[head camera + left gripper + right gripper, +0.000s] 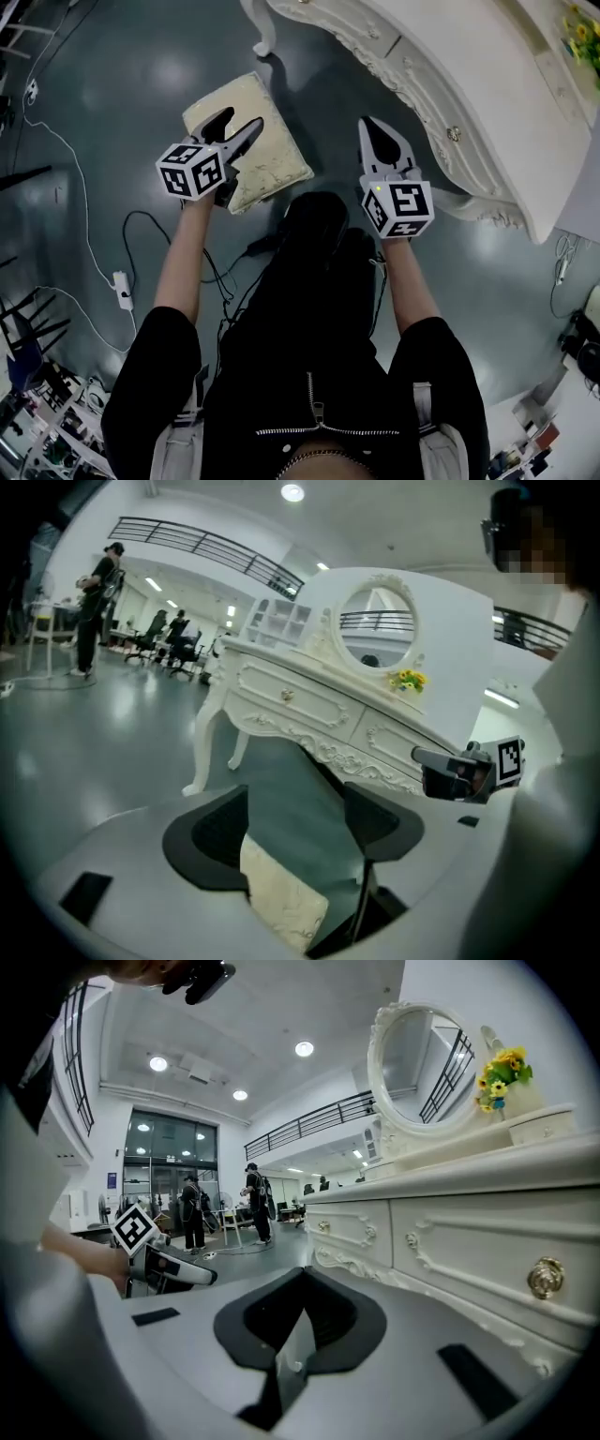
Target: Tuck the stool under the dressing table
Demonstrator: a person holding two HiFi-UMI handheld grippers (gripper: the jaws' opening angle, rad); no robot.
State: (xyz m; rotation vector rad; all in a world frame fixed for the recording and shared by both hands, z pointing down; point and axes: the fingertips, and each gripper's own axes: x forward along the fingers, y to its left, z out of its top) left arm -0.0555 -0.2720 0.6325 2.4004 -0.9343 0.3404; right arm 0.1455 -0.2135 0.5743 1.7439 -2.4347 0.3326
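Stool (272,161) near dressing table (450,89); left gripper (242,120) jaws wide apart over stool, holding nothing; right gripper (368,125) jaws together, empty.

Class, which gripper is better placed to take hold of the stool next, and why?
Left: the left gripper has open fingers over the cream cushioned stool; the right gripper is shut, off to its side.

One stool (272,155) near left, one dressing table (469,66) far right, one mirror (375,625), one flower bunch (407,679), two grippers: left gripper (242,119), right gripper (367,127)
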